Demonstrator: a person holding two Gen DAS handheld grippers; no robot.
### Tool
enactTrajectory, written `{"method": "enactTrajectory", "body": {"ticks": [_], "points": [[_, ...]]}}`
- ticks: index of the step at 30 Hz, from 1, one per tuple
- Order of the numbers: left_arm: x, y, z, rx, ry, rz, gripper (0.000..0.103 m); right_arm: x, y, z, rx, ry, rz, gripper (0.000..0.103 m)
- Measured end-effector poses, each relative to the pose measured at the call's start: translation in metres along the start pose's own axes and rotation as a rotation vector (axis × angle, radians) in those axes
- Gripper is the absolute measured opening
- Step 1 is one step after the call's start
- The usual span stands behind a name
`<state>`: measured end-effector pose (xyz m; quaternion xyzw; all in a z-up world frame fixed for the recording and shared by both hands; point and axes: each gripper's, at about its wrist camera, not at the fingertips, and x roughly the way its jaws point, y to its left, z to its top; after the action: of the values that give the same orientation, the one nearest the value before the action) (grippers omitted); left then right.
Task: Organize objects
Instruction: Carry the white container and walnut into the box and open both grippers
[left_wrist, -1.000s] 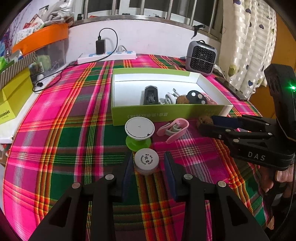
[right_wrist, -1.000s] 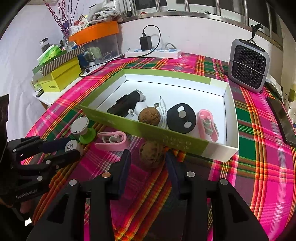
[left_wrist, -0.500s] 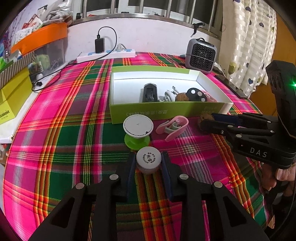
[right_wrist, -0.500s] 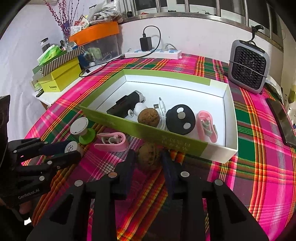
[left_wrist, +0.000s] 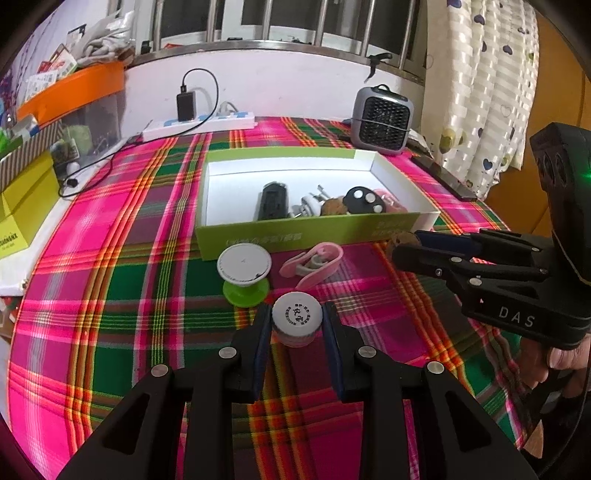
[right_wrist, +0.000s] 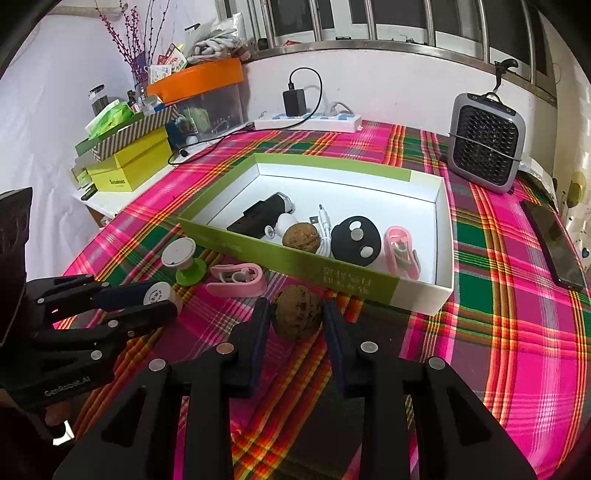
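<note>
From the left wrist camera, the left gripper (left_wrist: 297, 325) has just been closing and now has both pads pressed on the small white-capped jar (left_wrist: 296, 318), which sits on the plaid tablecloth (left_wrist: 110, 295) in front of the green box (left_wrist: 306, 232). The jar is short and round, and the pads grip it just below the cap, so it could squirt out if the squeeze is uneven. The green-footed white disc (left_wrist: 244, 271) stands just beyond it, and the pink clip (left_wrist: 313, 260) lies near. A careless lift or forward swing could knock either one.

From the right wrist camera, the right gripper (right_wrist: 297, 321) has also just been closing, and its pads clamp a walnut (right_wrist: 297, 313) on the cloth, just beside the box's near wall. A walnut is hard, bumpy and rounded, so I judge it the likelier of the two to roll free. That wall stands right in the way, and a low carry would catch it and shove the box. Inside, another walnut (right_wrist: 301, 238), a black round thing (right_wrist: 355, 240) and a second pink clip (right_wrist: 400, 251) crowd the near side, so a drop there may bounce.
</note>
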<state>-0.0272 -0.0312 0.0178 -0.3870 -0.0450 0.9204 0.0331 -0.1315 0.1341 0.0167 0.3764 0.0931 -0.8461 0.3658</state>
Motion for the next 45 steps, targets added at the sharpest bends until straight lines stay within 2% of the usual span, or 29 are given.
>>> {"method": "enactTrajectory", "body": {"ticks": [24,45], "points": [[0.001,-0.021,0.041,0.065,-0.069,-0.02,0.026,-0.016,-0.004,0.015,-0.012,-0.057,-0.008,0.031],[0.033,0.007,0.076,0.028,-0.069,0.03,0.026,-0.002,-0.03,0.039,0.005,-0.069,-0.034,0.03]]}}
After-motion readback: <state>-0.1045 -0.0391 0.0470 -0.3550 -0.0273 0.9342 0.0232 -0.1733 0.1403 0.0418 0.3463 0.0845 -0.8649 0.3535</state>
